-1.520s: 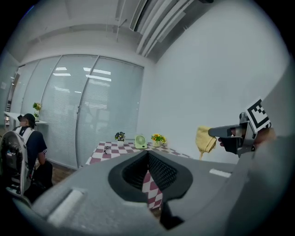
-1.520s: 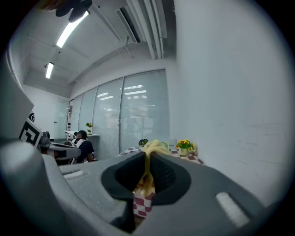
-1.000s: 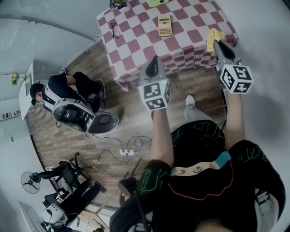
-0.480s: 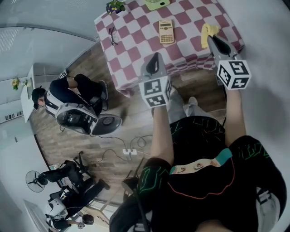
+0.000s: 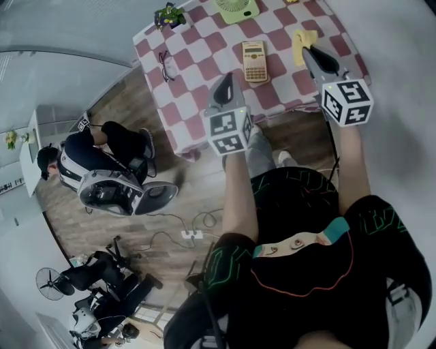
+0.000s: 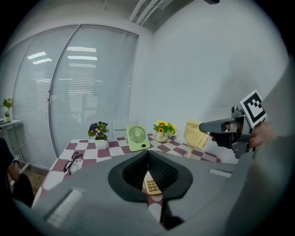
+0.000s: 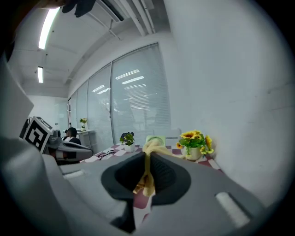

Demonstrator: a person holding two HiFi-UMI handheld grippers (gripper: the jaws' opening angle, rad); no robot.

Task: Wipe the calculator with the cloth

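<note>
The beige calculator (image 5: pixel 255 60) lies flat on the red-and-white checked table (image 5: pixel 197 48); through the left gripper view it shows as a sliver (image 6: pixel 151 185) behind the jaws. My left gripper (image 5: pixel 225 78) hovers at the table's near edge, short of the calculator, with its jaws shut and nothing between them (image 6: pixel 148 158). My right gripper (image 5: pixel 308 49) is over the table to the right of the calculator, shut on the yellow cloth (image 5: pixel 302 39). The cloth hangs from its jaws (image 7: pixel 146 161) and also shows in the left gripper view (image 6: pixel 195 134).
On the table stand a green fan (image 5: pixel 237 8), a potted purple flower (image 5: pixel 168 13), a sunflower pot (image 7: pixel 193 144) and a pair of glasses (image 5: pixel 167 65). A seated person (image 5: pixel 88 153) is at the left. Cables and a power strip (image 5: pixel 189 234) lie on the wood floor.
Both grippers have come nearer to the table. The right one, with the cloth, went from the table's front corner to over the tabletop beside the calculator.
</note>
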